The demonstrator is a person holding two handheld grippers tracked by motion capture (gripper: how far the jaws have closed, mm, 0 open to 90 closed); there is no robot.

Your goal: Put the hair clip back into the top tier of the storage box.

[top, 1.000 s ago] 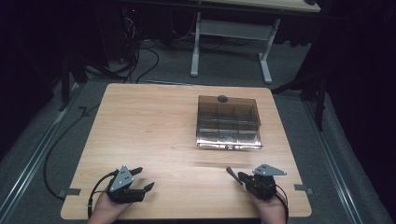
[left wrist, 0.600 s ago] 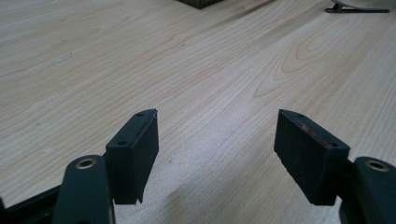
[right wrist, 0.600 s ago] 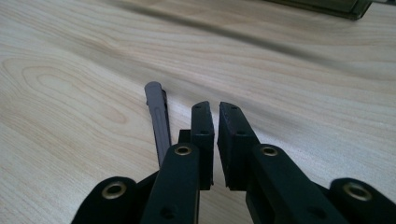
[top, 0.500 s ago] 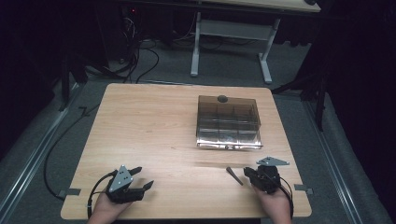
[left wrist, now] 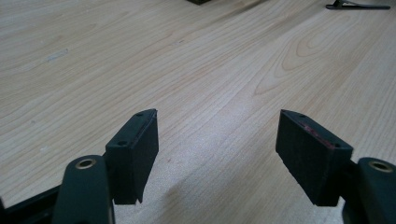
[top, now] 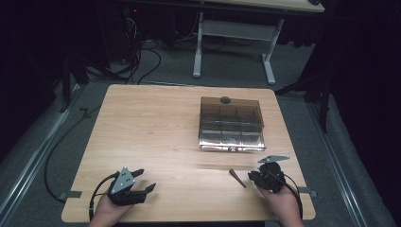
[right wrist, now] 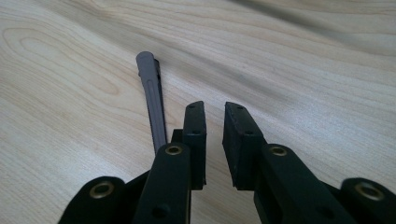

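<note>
A thin dark grey tool (top: pixel 236 178) lies flat on the wooden table (top: pixel 156 132) near the front right. In the right gripper view the tool (right wrist: pixel 152 93) runs just left of the jaws and slips under the left one. My right gripper (top: pixel 251 178) (right wrist: pixel 215 112) rests low beside it, its jaws almost together with a narrow gap and nothing between them. My left gripper (top: pixel 145 179) (left wrist: pixel 217 140) sits at the front left, open wide over bare wood. The tool (left wrist: pixel 357 6) also shows far off in the left gripper view.
A smoky see-through compartment box (top: pixel 231 124) with a dark knob (top: pixel 225 100) on its closed lid stands at the back right of the table. Another desk's legs (top: pixel 198 47) and cables (top: pixel 137 61) lie on the floor beyond.
My right gripper has drawn back to the right, away from the tool, which stays on the table. The left gripper has not moved.
</note>
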